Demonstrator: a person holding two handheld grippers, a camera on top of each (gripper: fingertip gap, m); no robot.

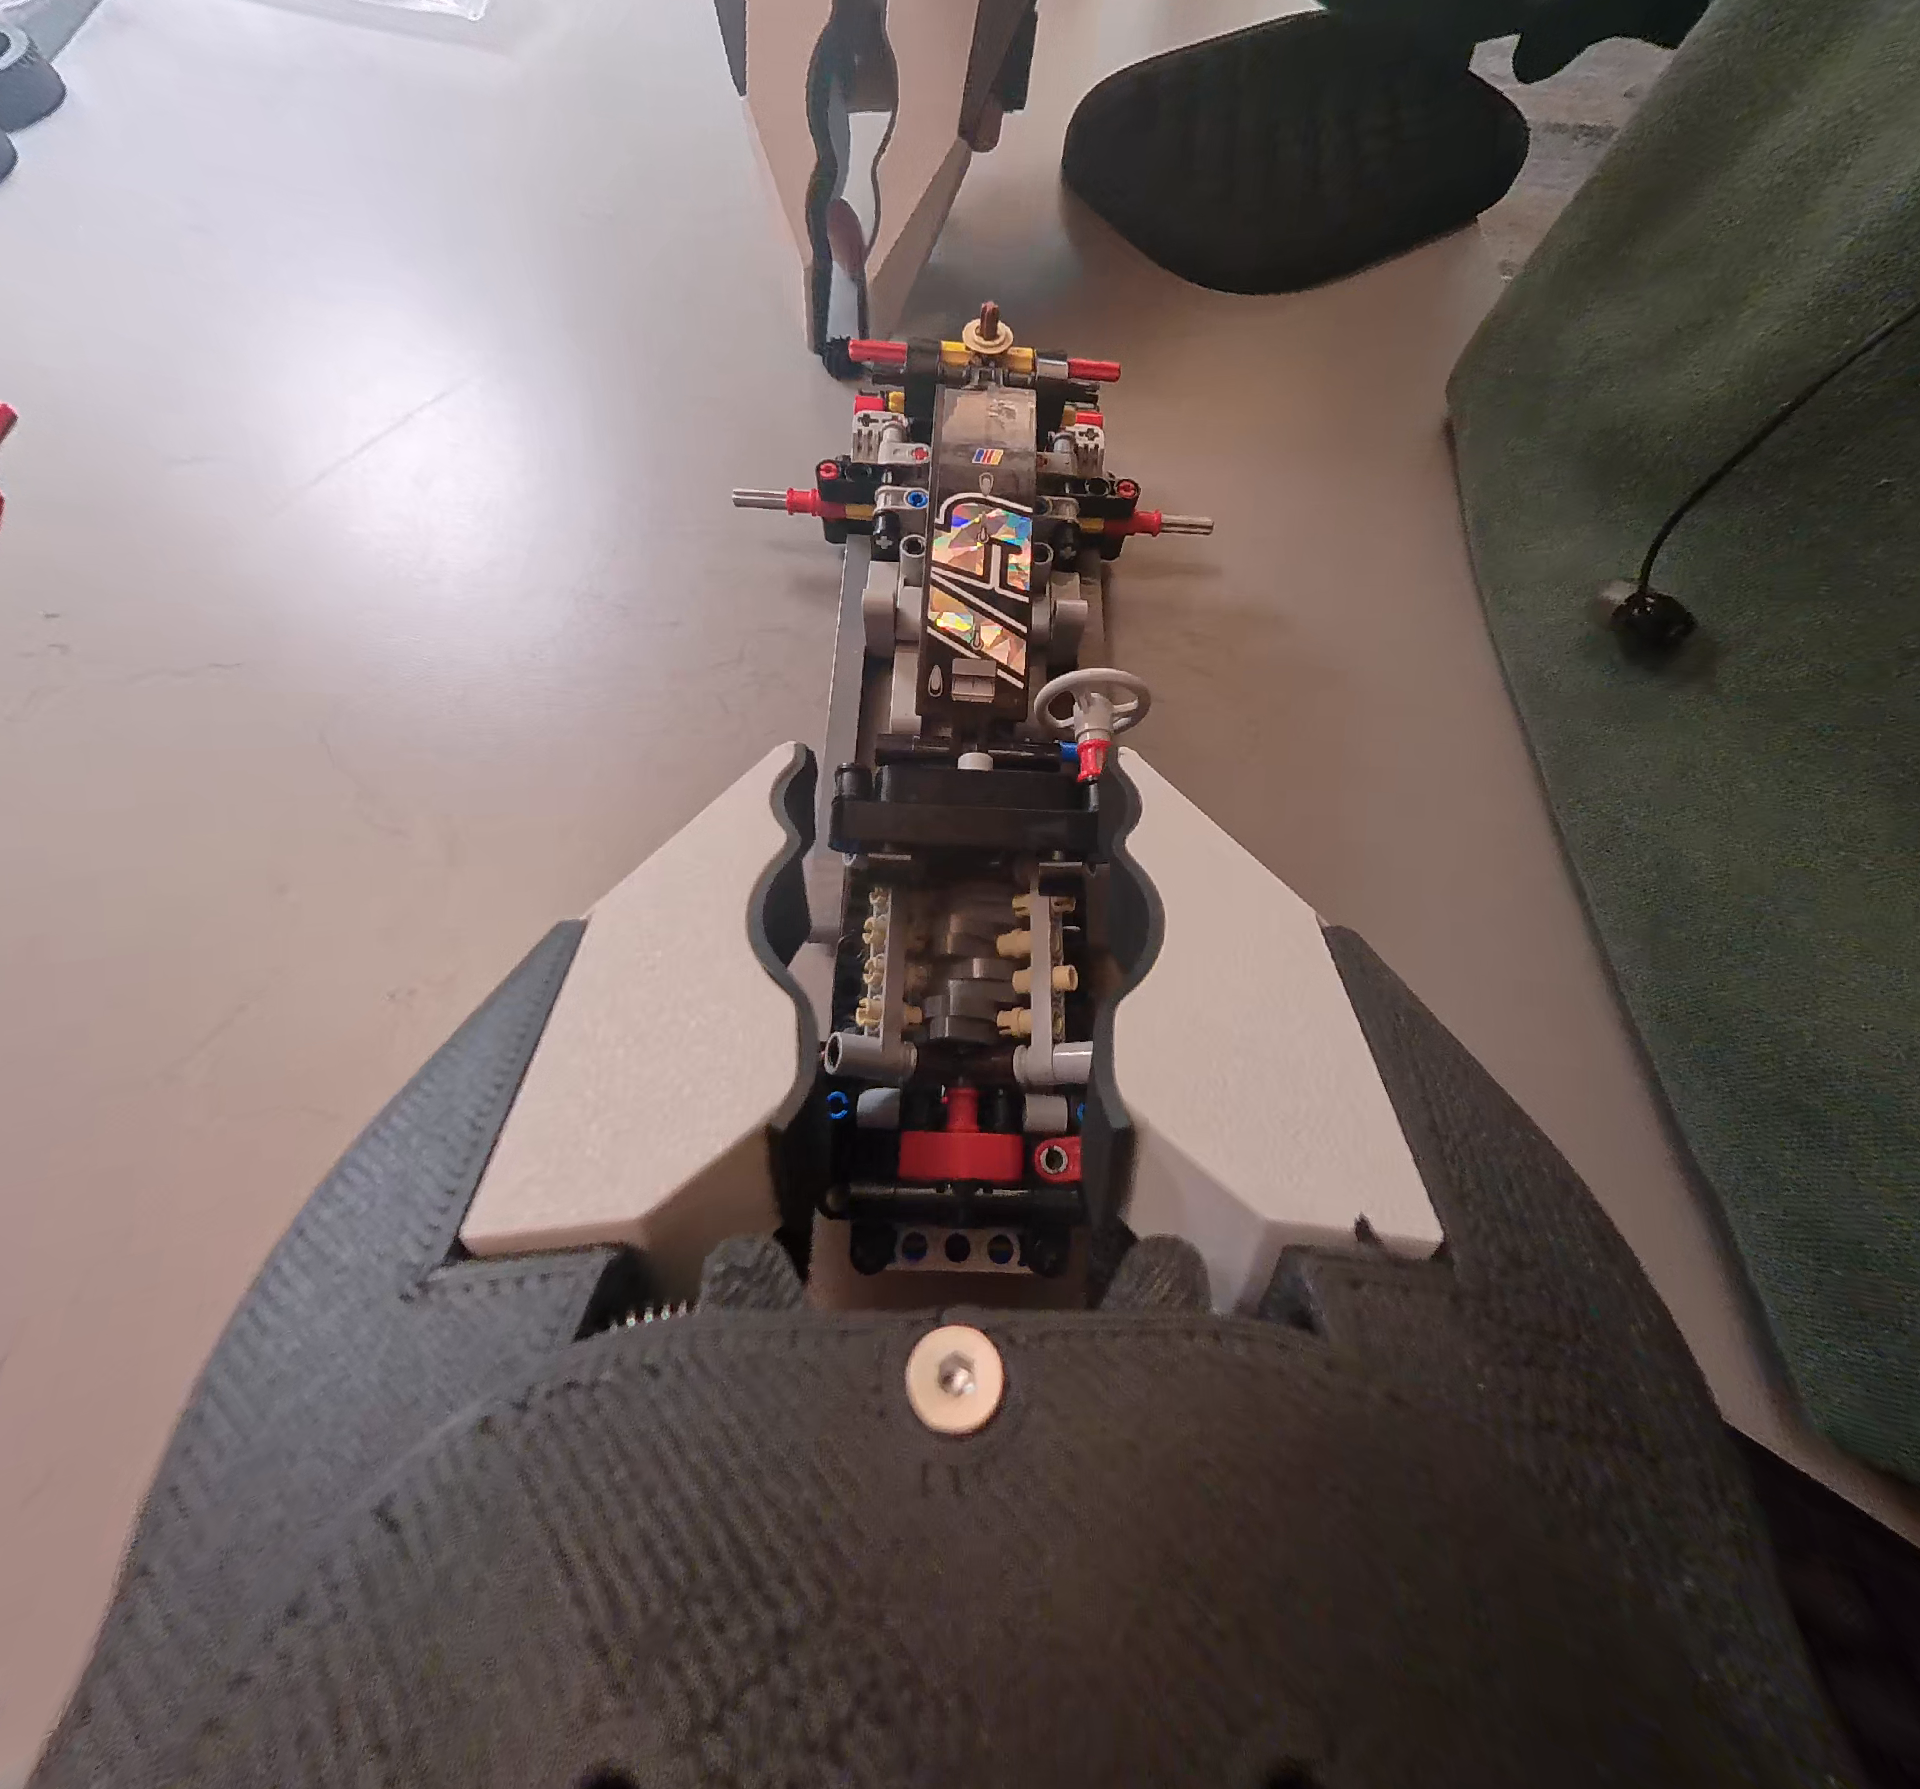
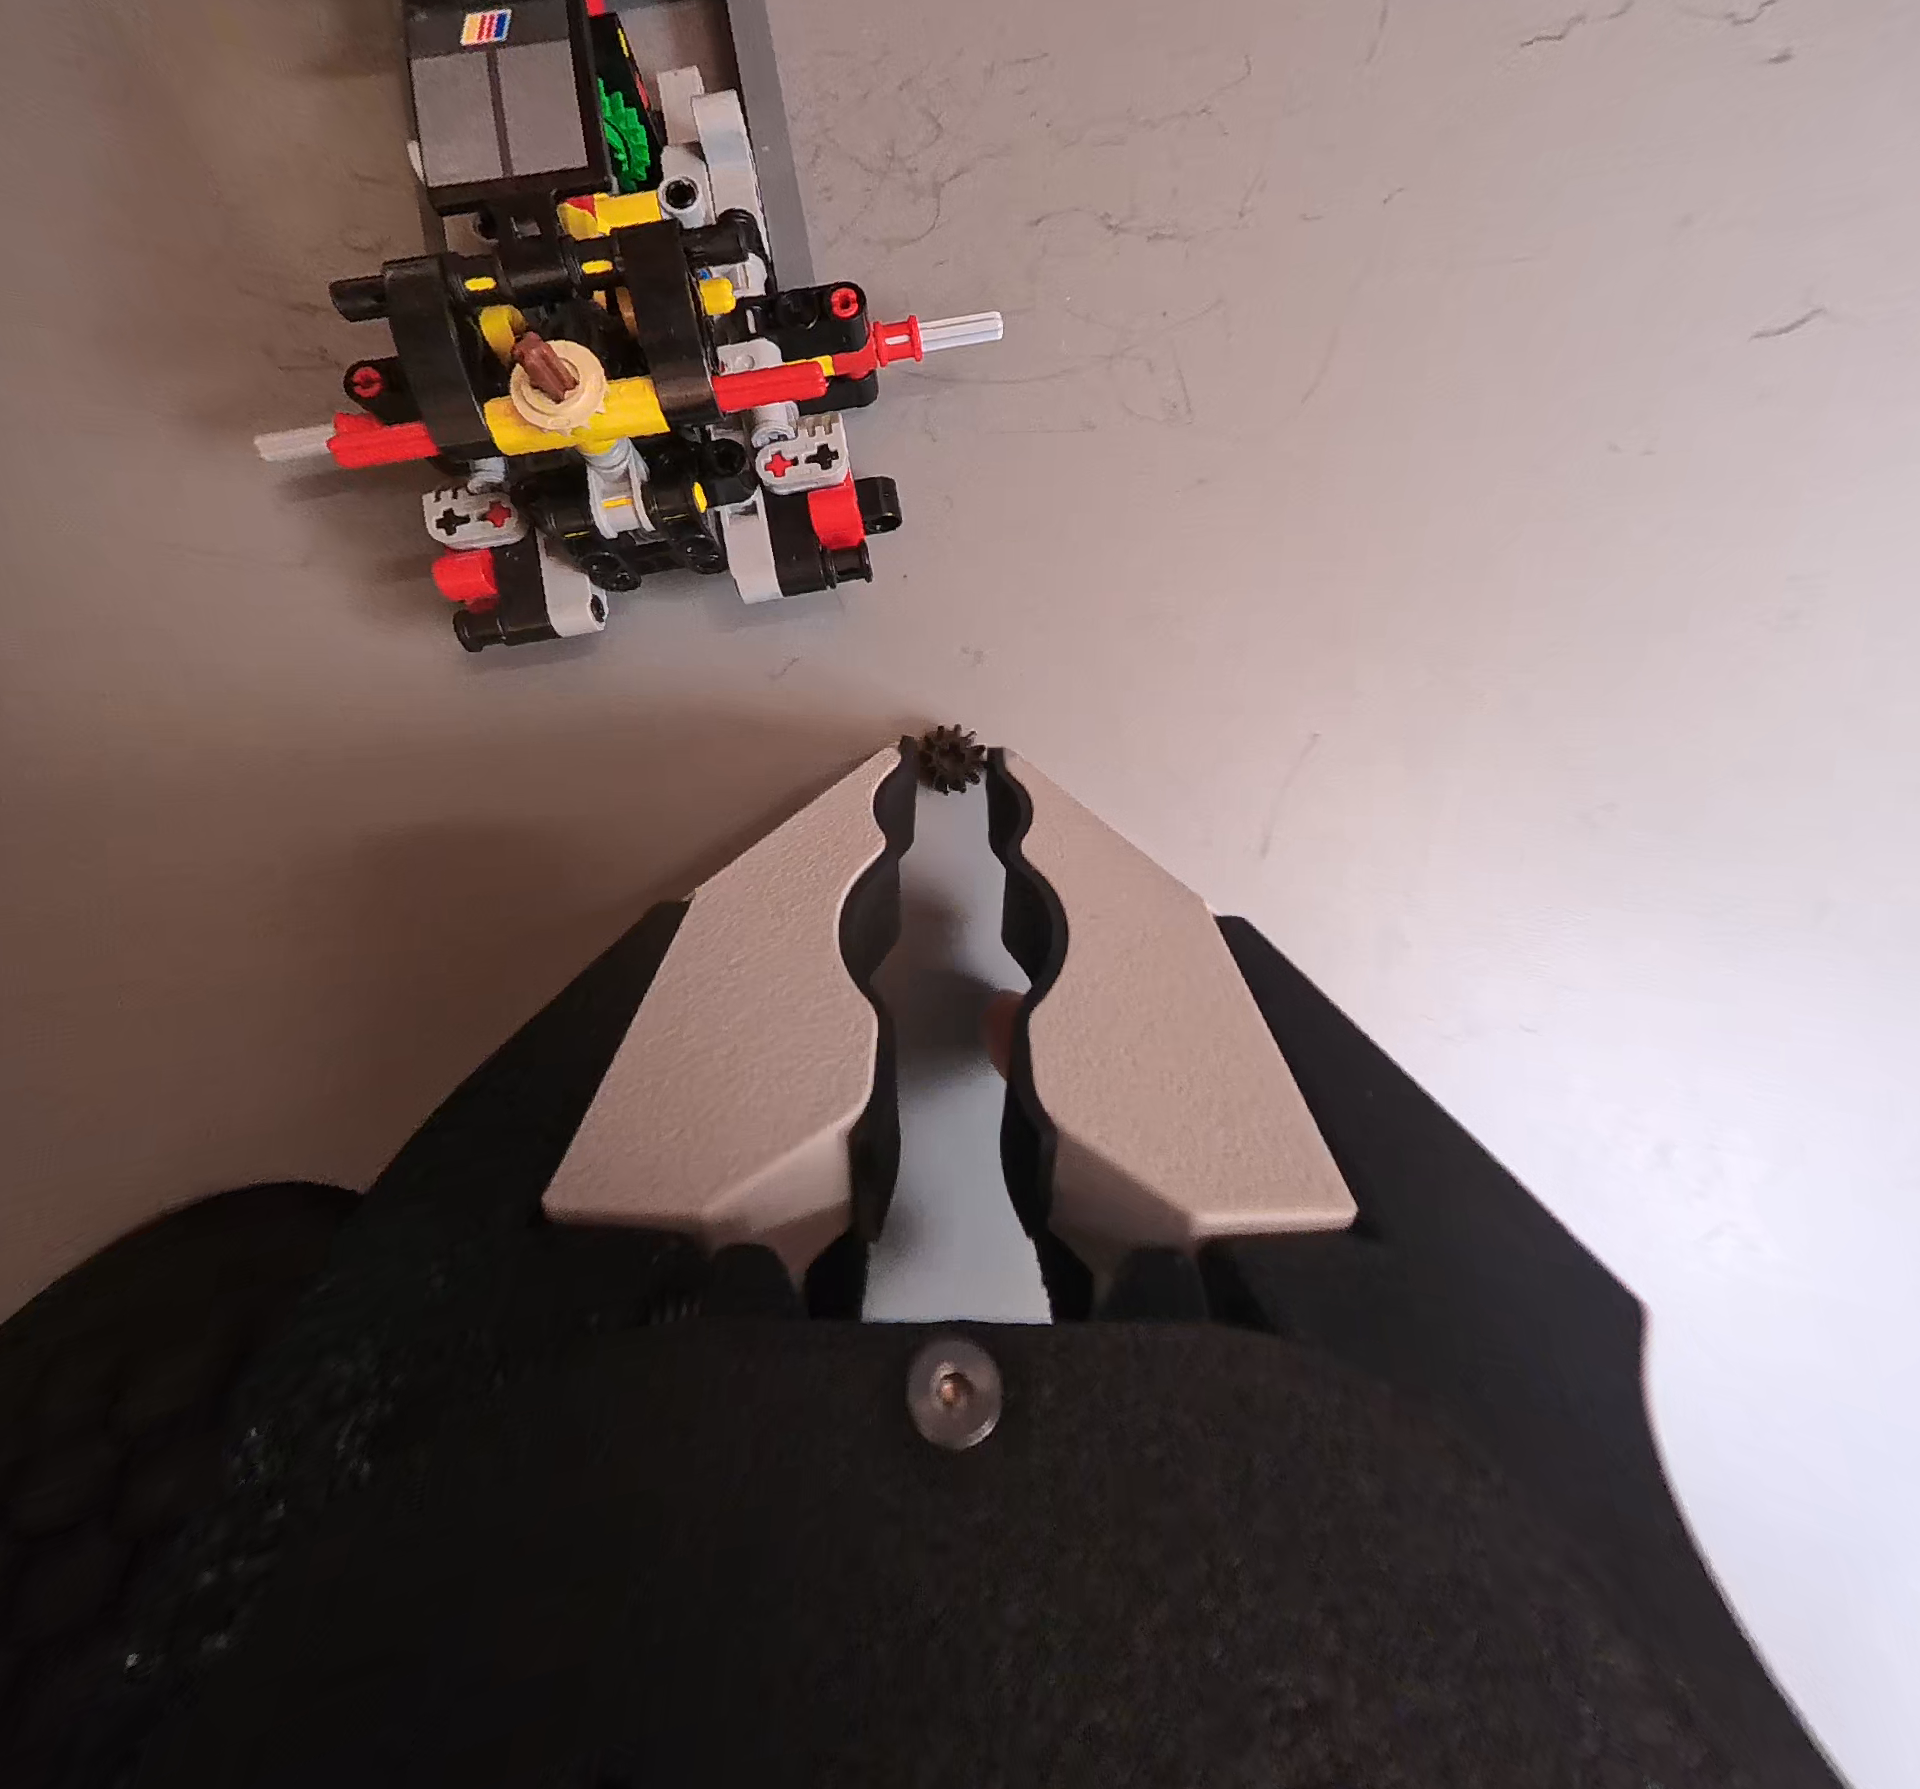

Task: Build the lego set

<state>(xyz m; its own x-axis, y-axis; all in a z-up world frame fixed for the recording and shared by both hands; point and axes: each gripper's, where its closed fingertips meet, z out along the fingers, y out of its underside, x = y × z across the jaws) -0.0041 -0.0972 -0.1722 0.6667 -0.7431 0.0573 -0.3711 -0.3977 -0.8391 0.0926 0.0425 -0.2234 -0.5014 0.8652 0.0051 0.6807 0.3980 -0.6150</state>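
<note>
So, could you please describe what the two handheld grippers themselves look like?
Both match: the left gripper and right gripper each have two pale grey, wedge-shaped fingers lined with wavy black pads, mounted on a black ribbed printed body with a silver centre screw. No cables show.

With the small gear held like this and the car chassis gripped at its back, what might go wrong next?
1. The small black gear sits only at the very tips of the right hand-held gripper; it may slip out or twist.
2. The brown axle with the tan gear is short, so the black gear could miss it.
3. The left hand-held gripper holds the chassis only at the rear; pushing at the far end may swing it.
</note>
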